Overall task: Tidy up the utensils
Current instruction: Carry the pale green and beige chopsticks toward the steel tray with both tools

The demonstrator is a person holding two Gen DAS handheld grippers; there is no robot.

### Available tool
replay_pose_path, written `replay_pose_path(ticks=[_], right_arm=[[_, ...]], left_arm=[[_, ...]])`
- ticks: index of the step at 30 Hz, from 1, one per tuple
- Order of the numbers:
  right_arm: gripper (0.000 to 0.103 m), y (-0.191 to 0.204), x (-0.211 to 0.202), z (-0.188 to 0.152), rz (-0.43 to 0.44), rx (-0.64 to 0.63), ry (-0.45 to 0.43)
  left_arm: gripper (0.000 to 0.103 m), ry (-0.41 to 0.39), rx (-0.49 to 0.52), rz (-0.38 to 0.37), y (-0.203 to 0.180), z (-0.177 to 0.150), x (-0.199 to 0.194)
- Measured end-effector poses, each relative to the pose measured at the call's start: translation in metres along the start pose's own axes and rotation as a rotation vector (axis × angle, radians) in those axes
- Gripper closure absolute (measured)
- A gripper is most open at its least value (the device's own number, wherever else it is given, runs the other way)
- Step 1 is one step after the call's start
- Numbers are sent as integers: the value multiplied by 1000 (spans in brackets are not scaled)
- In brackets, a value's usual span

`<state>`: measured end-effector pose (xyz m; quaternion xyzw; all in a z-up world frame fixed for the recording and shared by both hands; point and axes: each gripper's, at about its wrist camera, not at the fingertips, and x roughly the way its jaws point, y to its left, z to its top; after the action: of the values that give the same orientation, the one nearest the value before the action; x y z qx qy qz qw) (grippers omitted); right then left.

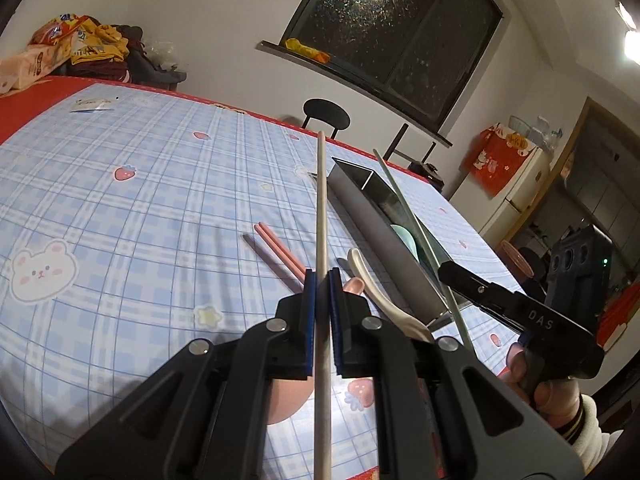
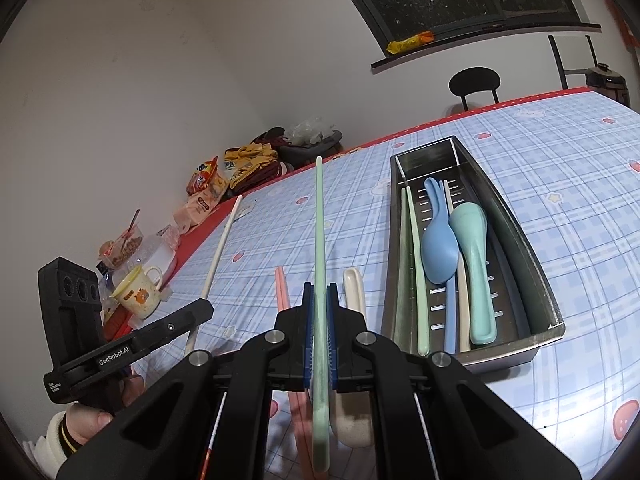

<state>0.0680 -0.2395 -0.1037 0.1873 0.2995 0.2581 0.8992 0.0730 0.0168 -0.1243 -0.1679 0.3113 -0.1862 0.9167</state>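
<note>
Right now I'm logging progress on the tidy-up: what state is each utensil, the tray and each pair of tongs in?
Left tongs: shut on white chopstick.
Right tongs: shut on green chopstick.
Metal tray: holds spoons and chopsticks.
Pink chopsticks: loose on tablecloth.
White spoon: loose on tablecloth.

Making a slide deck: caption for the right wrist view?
Right hand-held gripper clamps a green chopstick beside the metal tray of utensils.
</note>
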Motion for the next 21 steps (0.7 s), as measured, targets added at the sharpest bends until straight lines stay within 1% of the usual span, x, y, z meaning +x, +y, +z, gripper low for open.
replay_pose_path(ticks=[7, 10, 13, 16, 19, 21], right_arm=[[97, -5, -2, 1, 4, 27, -10], [97, -9, -3, 5, 28, 55, -7], [97, -15, -9, 21, 60, 64, -15], [97, -21, -12, 40, 50, 42, -28], [97, -33, -12, 61, 3, 11, -58], [97, -45, -9, 69, -4, 34, -70]], left_arm=[[92, -5, 6, 10, 0, 1, -3], [92, -13, 6, 24, 0, 0, -4], [92, -4, -8, 44, 4, 2, -3], [92, 16, -14, 63, 1, 6, 2], [92, 2, -46, 38, -9, 17, 3], [92, -5, -42, 24, -21, 24, 8]])
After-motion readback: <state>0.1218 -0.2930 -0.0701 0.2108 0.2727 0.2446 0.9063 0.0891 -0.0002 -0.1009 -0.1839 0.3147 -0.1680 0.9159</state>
